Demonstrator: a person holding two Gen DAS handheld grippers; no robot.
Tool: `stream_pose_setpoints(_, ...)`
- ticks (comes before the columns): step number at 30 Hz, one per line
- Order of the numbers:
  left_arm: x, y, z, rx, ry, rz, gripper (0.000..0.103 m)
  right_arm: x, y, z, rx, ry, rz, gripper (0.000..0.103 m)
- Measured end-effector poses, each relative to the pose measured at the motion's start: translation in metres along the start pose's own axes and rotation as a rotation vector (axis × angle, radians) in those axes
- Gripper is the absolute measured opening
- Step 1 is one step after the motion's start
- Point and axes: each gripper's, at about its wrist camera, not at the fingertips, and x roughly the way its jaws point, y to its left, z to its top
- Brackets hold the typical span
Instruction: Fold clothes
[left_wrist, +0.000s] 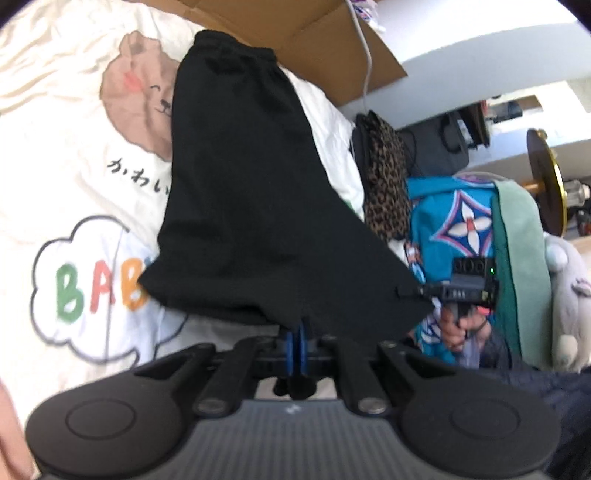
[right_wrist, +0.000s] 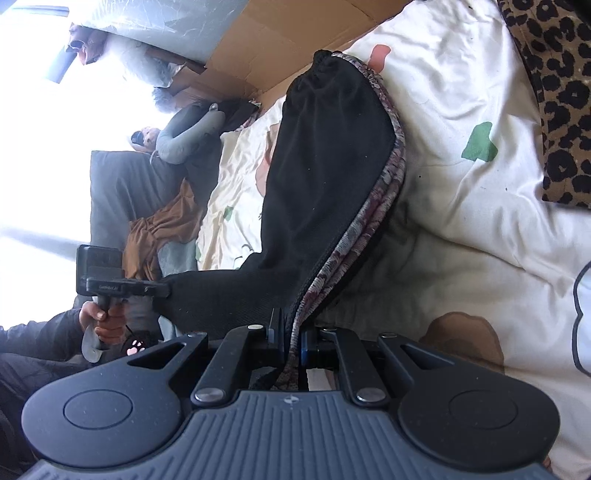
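Observation:
A black garment (left_wrist: 240, 184) with a gathered elastic waistband hangs stretched between both grippers, its waistband end resting far off on the bed. My left gripper (left_wrist: 298, 328) is shut on its near hem. In the same view my right gripper (left_wrist: 410, 291) pinches the hem's right corner, with a hand under it. In the right wrist view the garment (right_wrist: 325, 166) shows a floral outer layer along its edge. My right gripper (right_wrist: 293, 334) is shut on that edge. My left gripper (right_wrist: 166, 290) holds the other corner at the left.
A cream bed cover (left_wrist: 55, 166) with cartoon prints lies under the garment. A leopard-print item (left_wrist: 384, 177) and a blue patterned bag (left_wrist: 454, 221) sit at the bed's side. Flat cardboard (left_wrist: 314, 44) stands at the far end. A brown cloth (right_wrist: 162, 229) and a grey neck pillow (right_wrist: 192, 136) lie left.

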Motion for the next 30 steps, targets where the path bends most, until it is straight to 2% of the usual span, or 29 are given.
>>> stream_pose_setpoints(4,-0.019,-0.005,-0.014,0.003,0.011,-0.002,0.004,-0.003,0.01,-0.008,-0.013,0.017,0.035,0.006)
stream_pose_setpoints(9,-0.038,-0.003,-0.032,-0.022,0.043,0.012,0.003,0.001,0.026,-0.019,-0.047,0.086,0.073,0.006)
stream_pose_setpoints(18,-0.059,0.01,-0.071,-0.103,0.075,0.023,0.003,0.008,0.049,-0.042,-0.073,0.196,0.122,0.006)
stream_pose_setpoints(21,-0.069,0.013,-0.088,-0.159,0.057,-0.004,0.002,0.005,0.051,-0.049,-0.066,0.207,0.13,0.006)
stream_pose_setpoints(24,-0.066,0.024,-0.096,-0.207,0.046,-0.01,0.002,0.006,0.047,-0.053,-0.048,0.204,0.13,0.006)
stream_pose_setpoints(28,-0.054,0.041,-0.091,-0.233,0.009,-0.019,0.002,0.015,0.042,-0.054,-0.047,0.206,0.108,0.006)
stream_pose_setpoints(30,-0.047,0.046,-0.091,-0.244,0.017,-0.031,0.002,0.015,0.041,-0.054,-0.042,0.198,0.104,0.006)
